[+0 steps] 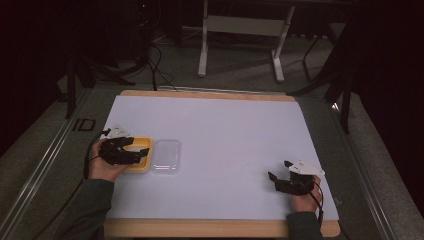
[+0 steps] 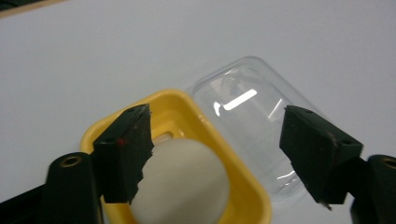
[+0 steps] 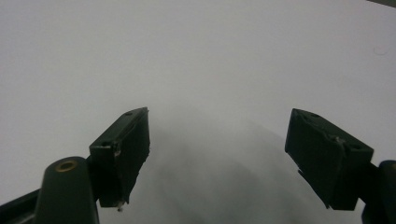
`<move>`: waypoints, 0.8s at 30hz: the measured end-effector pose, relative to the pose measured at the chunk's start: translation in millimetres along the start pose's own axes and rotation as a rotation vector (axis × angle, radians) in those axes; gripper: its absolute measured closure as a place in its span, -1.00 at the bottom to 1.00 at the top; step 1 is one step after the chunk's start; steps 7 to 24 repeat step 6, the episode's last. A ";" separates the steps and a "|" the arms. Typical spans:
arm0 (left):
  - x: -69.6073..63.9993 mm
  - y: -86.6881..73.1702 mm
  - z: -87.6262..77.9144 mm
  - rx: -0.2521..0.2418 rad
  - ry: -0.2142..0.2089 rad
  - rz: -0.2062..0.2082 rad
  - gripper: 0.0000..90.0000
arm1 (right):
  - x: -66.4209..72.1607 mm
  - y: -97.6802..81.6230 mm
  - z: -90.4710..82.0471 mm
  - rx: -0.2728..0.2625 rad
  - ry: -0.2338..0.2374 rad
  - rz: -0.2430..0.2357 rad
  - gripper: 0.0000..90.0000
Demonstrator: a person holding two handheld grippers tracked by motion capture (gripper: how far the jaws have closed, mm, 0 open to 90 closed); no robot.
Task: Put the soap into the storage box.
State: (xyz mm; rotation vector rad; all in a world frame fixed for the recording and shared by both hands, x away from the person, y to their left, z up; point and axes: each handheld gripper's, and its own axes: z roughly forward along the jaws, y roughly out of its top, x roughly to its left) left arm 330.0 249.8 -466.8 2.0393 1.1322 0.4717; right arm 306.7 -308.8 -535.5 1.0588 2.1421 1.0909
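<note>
High view: a white rounded object [image 2: 184,179] is seen lying in the shallow yellow plastic tray [image 1: 142,162] on the desk [image 1: 235,145], beside a clear plastic lid [image 1: 166,156]. Left claw [image 2: 217,154] is held open above it, empty; right claw [image 3: 217,156] is open too. Lidding is judged next.

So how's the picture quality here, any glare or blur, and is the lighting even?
High view: dim, the room behind nearly black, the white table evenly lit. Left gripper view: a bright glare streak on the clear lid; the white egg-like ball in the yellow tray looks soft, out of focus. Right gripper view: a soft shadow between the right claw jaws, table featureless.
</note>
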 end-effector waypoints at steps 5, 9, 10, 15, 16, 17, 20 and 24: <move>-19.5 4.2 -0.8 -0.018 -0.026 0.054 -0.32 | -0.1 0.3 0.7 0.010 0.001 -0.003 -0.52; -19.5 4.2 -0.8 -0.018 -0.026 0.054 -0.30 | -0.1 0.3 0.7 0.010 0.001 -0.003 -0.52; -19.5 4.2 -0.8 -0.018 -0.026 0.054 -0.30 | -0.1 0.3 0.7 0.010 0.001 -0.003 -0.52; -19.5 4.2 -0.8 -0.018 -0.026 0.054 -0.30 | -0.1 0.3 0.7 0.010 0.001 -0.003 -0.52; -19.5 4.2 -0.8 -0.018 -0.026 0.054 -0.30 | -0.1 0.3 0.7 0.010 0.001 -0.003 -0.52; -19.5 4.2 -0.8 -0.018 -0.026 0.054 -0.30 | -0.1 0.3 0.7 0.010 0.001 -0.003 -0.52; -19.5 4.2 -0.8 -0.018 -0.026 0.054 -0.30 | -0.1 0.3 0.7 0.010 0.001 -0.003 -0.52; -19.5 4.2 -0.8 -0.018 -0.026 0.054 -0.30 | -0.1 0.3 0.7 0.010 0.001 -0.003 -0.52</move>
